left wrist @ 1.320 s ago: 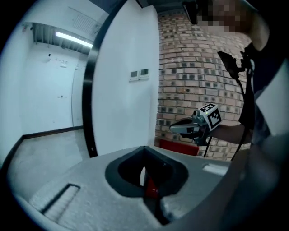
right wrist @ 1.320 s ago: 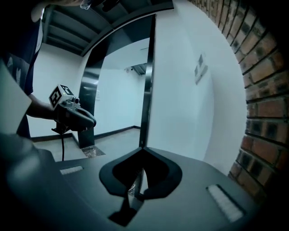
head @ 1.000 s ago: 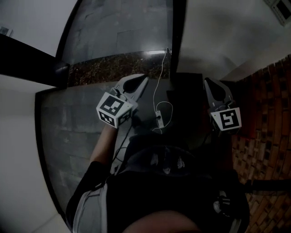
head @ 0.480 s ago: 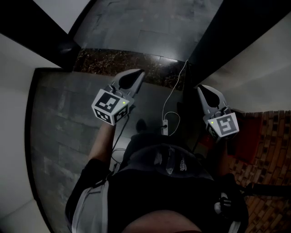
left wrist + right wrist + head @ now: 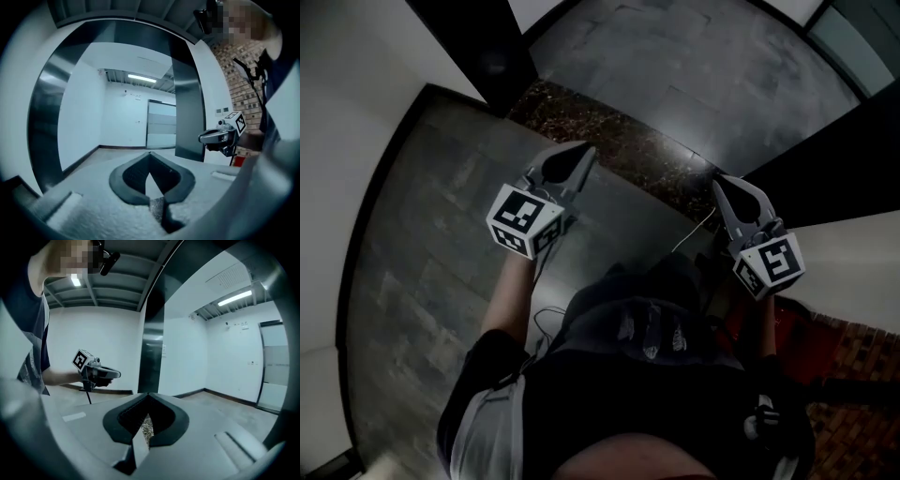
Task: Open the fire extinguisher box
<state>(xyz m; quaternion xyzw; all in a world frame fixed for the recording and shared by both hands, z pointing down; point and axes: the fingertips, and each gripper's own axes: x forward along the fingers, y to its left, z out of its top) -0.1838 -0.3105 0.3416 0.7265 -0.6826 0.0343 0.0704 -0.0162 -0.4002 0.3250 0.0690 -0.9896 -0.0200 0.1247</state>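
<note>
Both grippers are held out in front of the person, over a grey stone floor, with nothing in them. My left gripper [image 5: 584, 150] is shut, its jaws meeting at the tip [image 5: 150, 153]. My right gripper [image 5: 722, 181] is also shut, its tips together [image 5: 149, 394]. Each shows in the other's view: the right gripper [image 5: 202, 138] at mid right, the left gripper [image 5: 117, 374] at mid left. A red object [image 5: 795, 339] sits low by the brick wall, mostly hidden behind the right arm; a corner of it [image 5: 239, 161] also shows. I cannot tell whether it is the box.
A brick wall [image 5: 853, 412] runs along the lower right. A dark speckled floor strip [image 5: 619, 141] crosses ahead of the grippers. Dark pillars [image 5: 186, 117] and white walls [image 5: 356, 112] frame a doorway. A black tripod stand [image 5: 87, 392] stands beyond the left gripper.
The head view has swung, so floor and walls have turned in the picture and the brick wall has dropped to the lower right. Both grippers stay shut and about the same distance apart.
</note>
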